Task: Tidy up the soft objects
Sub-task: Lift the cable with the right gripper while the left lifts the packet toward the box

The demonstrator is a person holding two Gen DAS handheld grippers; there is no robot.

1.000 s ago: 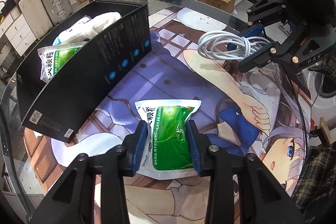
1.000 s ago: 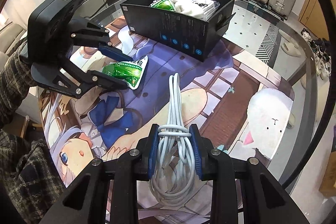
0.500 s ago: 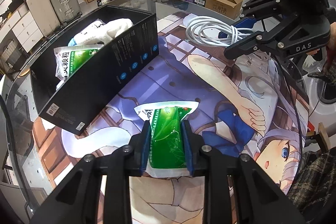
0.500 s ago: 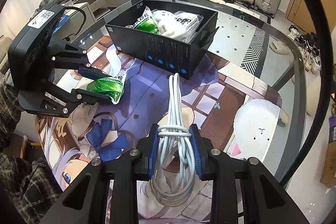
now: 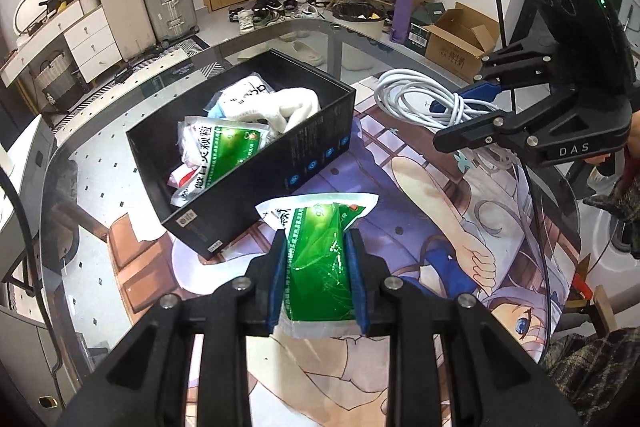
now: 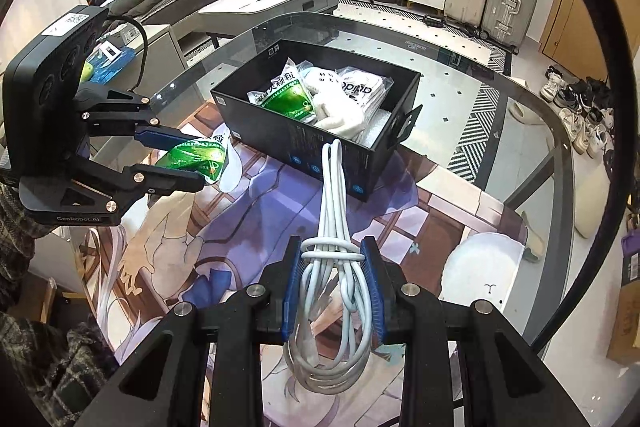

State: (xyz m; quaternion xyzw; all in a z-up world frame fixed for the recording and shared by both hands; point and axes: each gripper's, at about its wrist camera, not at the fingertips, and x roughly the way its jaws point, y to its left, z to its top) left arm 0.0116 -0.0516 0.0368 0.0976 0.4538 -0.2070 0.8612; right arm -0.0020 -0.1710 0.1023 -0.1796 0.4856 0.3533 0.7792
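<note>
Left gripper (image 5: 316,267): fingers narrow, clamped on the green pouch (image 5: 320,259); they have just been closing, with the pouch between them. The pouch is off the counter (image 5: 100,187), pinched across its middle, its top edge flaring out past the fingertips. In the right wrist view it hangs just beside the box's near left corner.

Right gripper (image 6: 332,279): fingers narrow, holding the cable (image 6: 334,247) at its wrapped waist. Long loops stick out ahead toward the box (image 6: 280,131); shorter loops hang back toward the camera. The cable is clear of the mat (image 6: 248,211).

The box sits toward the far edge of the counter, partly on the mat and partly on bare glass. It already holds another green pouch, a white sock bundle and a packaged white item. Free room looks limited, mostly at the near-left end.

Judged step: both items lifted, carry to the box pending.

Risks:
- The pouch is slick film gripped over a soft filling. It could creep out between the fingers if the hand tilts or jerks.
- The flared top edge could catch the box wall on entry and fold or snag there.
- The cable's forward loops reach well past the fingers. They could drape over the near wall, leaving half the bundle outside after release.
- The grippers are near each other. Approaching the same opening together, they could collide or the cable could foul the left gripper.
- The box is light card, so a push on its wall may slide it on the glass.
</note>
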